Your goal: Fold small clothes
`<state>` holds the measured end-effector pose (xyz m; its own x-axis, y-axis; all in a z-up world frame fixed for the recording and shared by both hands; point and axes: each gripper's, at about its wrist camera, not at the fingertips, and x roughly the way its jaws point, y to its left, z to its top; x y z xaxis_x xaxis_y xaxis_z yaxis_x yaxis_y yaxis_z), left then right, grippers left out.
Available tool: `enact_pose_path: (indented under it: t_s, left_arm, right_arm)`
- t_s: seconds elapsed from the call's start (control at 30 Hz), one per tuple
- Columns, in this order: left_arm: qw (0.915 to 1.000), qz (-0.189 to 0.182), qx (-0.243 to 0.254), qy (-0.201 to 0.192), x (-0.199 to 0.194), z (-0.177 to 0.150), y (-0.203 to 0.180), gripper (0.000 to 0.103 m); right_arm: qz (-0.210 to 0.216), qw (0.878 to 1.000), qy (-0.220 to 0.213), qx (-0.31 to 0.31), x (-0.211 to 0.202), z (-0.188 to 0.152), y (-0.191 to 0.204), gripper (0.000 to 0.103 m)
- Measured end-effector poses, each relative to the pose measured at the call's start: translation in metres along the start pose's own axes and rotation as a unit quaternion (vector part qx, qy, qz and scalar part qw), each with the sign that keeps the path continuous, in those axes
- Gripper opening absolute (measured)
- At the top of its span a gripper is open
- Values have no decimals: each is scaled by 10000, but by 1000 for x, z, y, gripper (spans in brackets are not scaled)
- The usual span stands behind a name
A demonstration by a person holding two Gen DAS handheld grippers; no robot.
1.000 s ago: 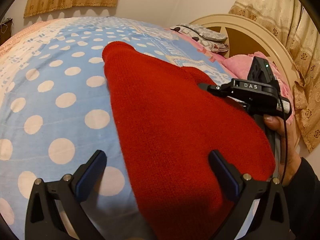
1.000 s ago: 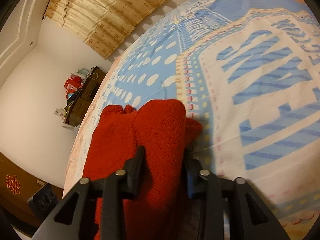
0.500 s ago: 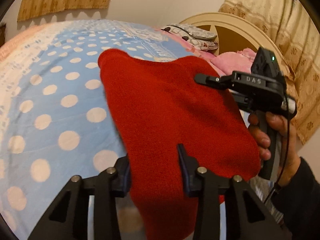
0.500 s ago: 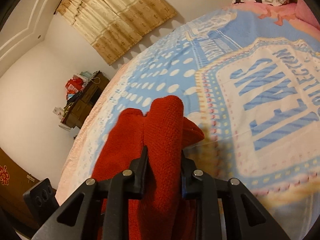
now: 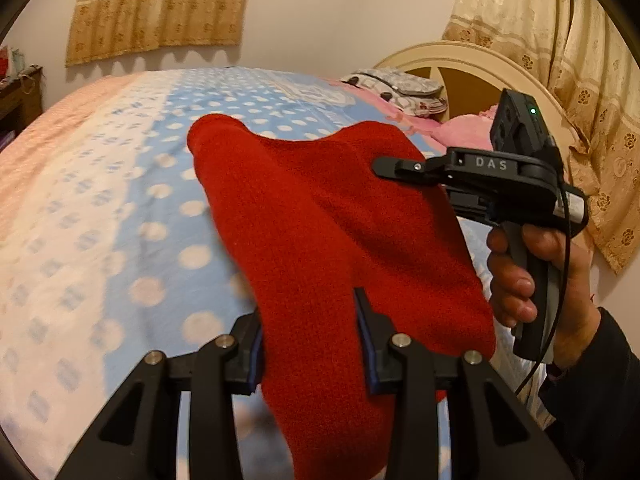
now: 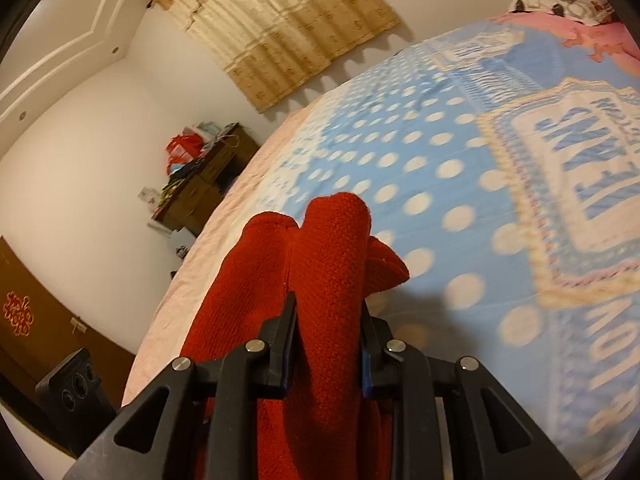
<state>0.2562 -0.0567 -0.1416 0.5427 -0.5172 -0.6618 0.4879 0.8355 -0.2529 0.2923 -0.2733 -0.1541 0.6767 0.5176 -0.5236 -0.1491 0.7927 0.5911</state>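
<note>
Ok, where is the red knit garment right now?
The red knit garment is clamped in both the left gripper and right gripper, over the polka-dot bedspread.

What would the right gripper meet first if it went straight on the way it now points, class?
The right gripper, shut on the red knitted garment, points down over the bed. Beyond the cloth it carries, the first thing in line looks like the blue dotted bedspread; depth is unclear.
</note>
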Motion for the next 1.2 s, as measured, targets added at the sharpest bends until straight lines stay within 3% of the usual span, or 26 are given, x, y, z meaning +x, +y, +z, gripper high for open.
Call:
enact_pose_path:
  t_s: [0.6, 1.2]
  left_arm:
    - [9958, 601, -661, -213, -76, -51, 71, 39]
    - [9872, 1047, -1125, -437, -106, -77, 121, 39]
  right_arm:
    - [458, 9952, 586, -632, 71, -53, 114, 25]
    - [853, 9864, 972, -1010, 136, -71, 185, 25]
